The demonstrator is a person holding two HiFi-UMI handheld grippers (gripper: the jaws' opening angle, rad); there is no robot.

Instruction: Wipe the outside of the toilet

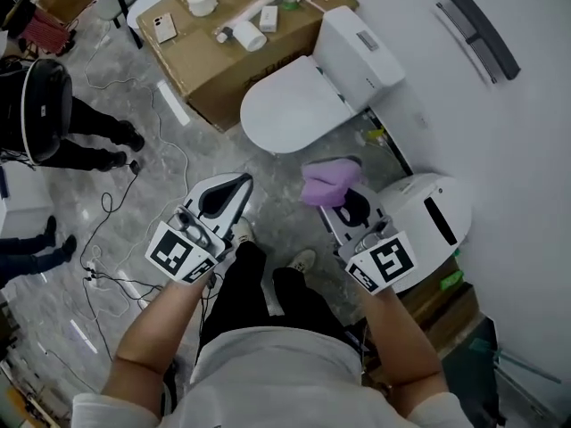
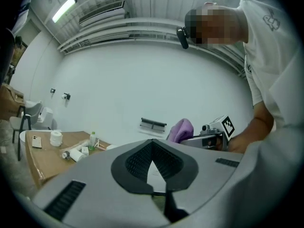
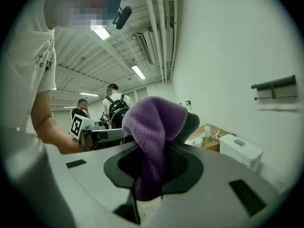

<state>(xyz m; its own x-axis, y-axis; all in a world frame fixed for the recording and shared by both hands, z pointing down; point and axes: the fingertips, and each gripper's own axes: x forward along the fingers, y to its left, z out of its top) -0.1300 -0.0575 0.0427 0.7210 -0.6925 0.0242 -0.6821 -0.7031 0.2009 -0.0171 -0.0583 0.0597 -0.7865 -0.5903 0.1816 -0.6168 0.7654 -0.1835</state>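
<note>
The white toilet (image 1: 287, 107) stands against the wall with its lid down, and its tank (image 3: 241, 149) shows low at the right of the right gripper view. My right gripper (image 1: 343, 199) is shut on a purple cloth (image 1: 328, 181) that bunches over the jaws (image 3: 154, 122). It hovers above the floor, short of the toilet bowl and apart from it. My left gripper (image 1: 234, 185) is level with it to the left, jaws together with nothing between them (image 2: 152, 144). From the left gripper view the purple cloth (image 2: 181, 128) and right gripper show across from it.
A cardboard box (image 1: 223, 56) left of the toilet carries a paper roll (image 1: 202, 0), a phone and a bottle. A white rounded appliance (image 1: 437, 208) sits just right of my right gripper. Cables (image 1: 116, 239) trail over the floor at left, where people (image 1: 53, 123) stand.
</note>
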